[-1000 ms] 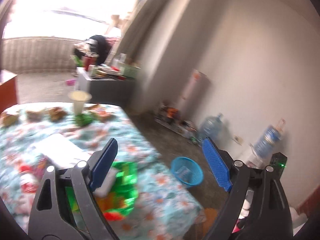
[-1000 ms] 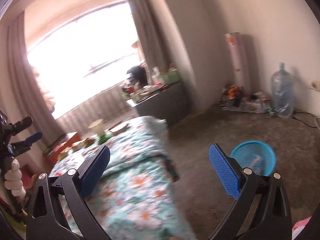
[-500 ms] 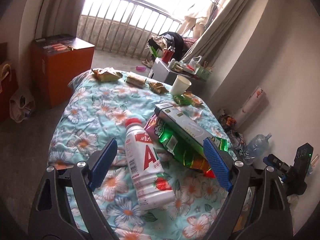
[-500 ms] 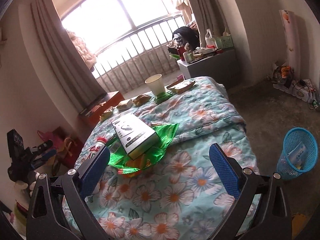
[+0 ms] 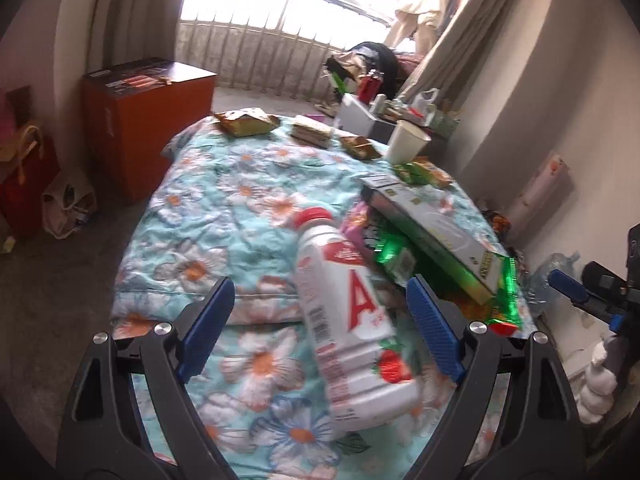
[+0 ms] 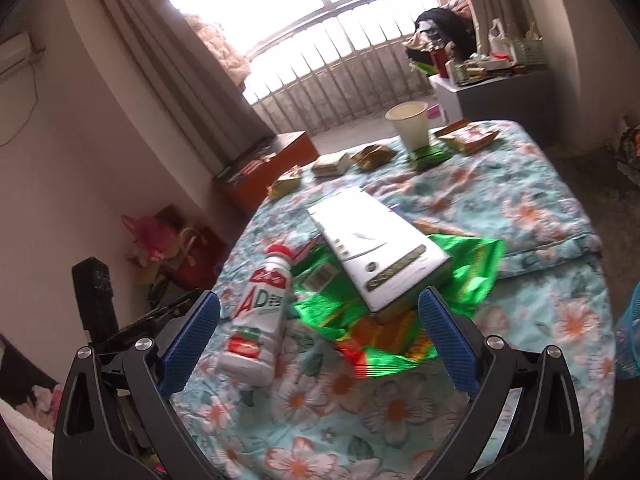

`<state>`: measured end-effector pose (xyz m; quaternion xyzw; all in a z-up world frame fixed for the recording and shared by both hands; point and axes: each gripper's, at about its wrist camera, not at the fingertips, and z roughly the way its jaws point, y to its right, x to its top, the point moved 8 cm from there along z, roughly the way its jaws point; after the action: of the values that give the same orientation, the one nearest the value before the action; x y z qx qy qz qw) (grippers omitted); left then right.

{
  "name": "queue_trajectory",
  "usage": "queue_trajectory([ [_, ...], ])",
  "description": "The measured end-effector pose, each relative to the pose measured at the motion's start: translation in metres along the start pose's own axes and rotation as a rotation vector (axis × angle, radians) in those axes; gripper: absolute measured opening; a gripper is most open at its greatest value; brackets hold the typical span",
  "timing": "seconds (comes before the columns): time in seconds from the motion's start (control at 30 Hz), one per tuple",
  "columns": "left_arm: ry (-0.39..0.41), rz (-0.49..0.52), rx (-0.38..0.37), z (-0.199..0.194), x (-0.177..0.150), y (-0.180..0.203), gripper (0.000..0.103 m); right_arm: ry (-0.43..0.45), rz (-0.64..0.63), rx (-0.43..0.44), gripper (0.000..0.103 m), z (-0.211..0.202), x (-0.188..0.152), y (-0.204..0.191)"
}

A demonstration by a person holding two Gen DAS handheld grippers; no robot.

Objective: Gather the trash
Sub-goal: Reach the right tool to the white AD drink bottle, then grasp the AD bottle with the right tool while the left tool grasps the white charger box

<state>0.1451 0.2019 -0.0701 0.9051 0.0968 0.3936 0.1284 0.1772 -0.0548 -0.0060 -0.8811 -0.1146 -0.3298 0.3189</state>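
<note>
From the left wrist, the left gripper (image 5: 320,322) is seen spread wide and empty around a white bottle (image 5: 352,320) lying on the floral quilt (image 5: 224,208), while from the right wrist the right gripper (image 6: 320,336) is likewise held wide, the bottle (image 6: 258,316) lying beside a green wrapper (image 6: 468,268) under a flat box (image 6: 376,240).

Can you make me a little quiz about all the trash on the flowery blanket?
1. True or false: the white bottle stands upright.
2. What lies on the green wrapper? A) the flat box B) the paper cup C) a spoon
3. Fill in: the left gripper has its fingers ____, with the bottle lying between them, not squeezed.

Key: 1 false, it lies on its side. 2 A. 3 open.
</note>
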Motion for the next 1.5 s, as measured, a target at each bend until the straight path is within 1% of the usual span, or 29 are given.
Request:
queue_trajectory([
  [0.03, -0.004, -0.021, 0.032, 0.001, 0.001, -0.012, 0.083, -0.031, -0.012, 0.022, 0.097, 0.017, -0.002, -0.014],
  [0.1, -0.013, -0.085, 0.064, 0.002, 0.001, -0.037, 0.083, -0.084, -0.042, 0.053, 0.096, 0.047, -0.005, -0.035],
  [0.2, -0.023, -0.175, 0.088, -0.002, -0.001, -0.07, 0.083, -0.161, -0.089, 0.047, 0.095, 0.093, -0.01, -0.057],
  [0.27, -0.018, -0.205, 0.105, -0.008, -0.003, -0.085, 0.083, -0.208, -0.114, 0.016, 0.089, 0.12, -0.012, -0.063],
  [0.33, -0.013, -0.218, 0.121, -0.013, -0.005, -0.096, 0.083, -0.253, -0.126, -0.013, 0.086, 0.144, -0.012, -0.064],
  [0.47, -0.02, -0.23, 0.124, -0.015, -0.011, -0.104, 0.083, -0.329, -0.168, -0.094, 0.085, 0.18, -0.015, -0.062],
  [0.53, -0.026, -0.236, 0.113, -0.014, -0.013, -0.105, 0.083, -0.354, -0.195, -0.147, 0.085, 0.19, -0.016, -0.058],
  [0.63, -0.03, -0.238, 0.095, -0.011, -0.013, -0.102, 0.083, -0.394, -0.218, -0.203, 0.085, 0.203, -0.022, -0.053],
  [0.67, -0.032, -0.236, 0.089, -0.01, -0.013, -0.101, 0.083, -0.402, -0.223, -0.216, 0.084, 0.206, -0.024, -0.052],
  [0.73, -0.035, -0.231, 0.084, -0.009, -0.014, -0.099, 0.083, -0.434, -0.237, -0.212, 0.068, 0.21, -0.032, -0.053],
  [0.77, -0.034, -0.229, 0.082, -0.009, -0.014, -0.097, 0.083, -0.444, -0.238, -0.21, 0.065, 0.211, -0.035, -0.054],
  [0.87, -0.03, -0.228, 0.08, -0.011, -0.013, -0.096, 0.083, -0.448, -0.282, -0.188, 0.065, 0.206, -0.043, -0.063],
  [0.93, -0.026, -0.23, 0.086, -0.014, -0.014, -0.098, 0.083, -0.456, -0.332, -0.146, 0.064, 0.196, -0.055, -0.076],
  [1.03, -0.016, -0.238, 0.091, -0.021, -0.013, -0.1, 0.083, -0.488, -0.432, -0.102, 0.064, 0.176, -0.084, -0.093],
  [1.07, -0.011, -0.238, 0.091, -0.024, -0.012, -0.099, 0.083, -0.511, -0.466, -0.087, 0.064, 0.167, -0.099, -0.096],
  [1.17, -0.003, -0.227, 0.086, -0.028, -0.01, -0.095, 0.083, -0.527, -0.505, -0.076, 0.064, 0.137, -0.129, -0.094],
  [1.23, -0.005, -0.215, 0.075, -0.028, -0.009, -0.089, 0.083, -0.531, -0.486, -0.089, 0.064, 0.113, -0.141, -0.082],
  [1.3, -0.009, -0.202, 0.049, -0.026, -0.007, -0.078, 0.083, -0.532, -0.431, -0.11, 0.064, 0.086, -0.15, -0.063],
  [1.4, -0.012, -0.17, -0.012, -0.018, -0.001, -0.052, 0.083, -0.505, -0.316, -0.189, 0.064, 0.046, -0.154, -0.024],
  [1.5, -0.017, -0.122, -0.081, -0.007, 0.007, -0.016, 0.083, -0.46, -0.151, -0.256, 0.064, 0.009, -0.155, 0.021],
])
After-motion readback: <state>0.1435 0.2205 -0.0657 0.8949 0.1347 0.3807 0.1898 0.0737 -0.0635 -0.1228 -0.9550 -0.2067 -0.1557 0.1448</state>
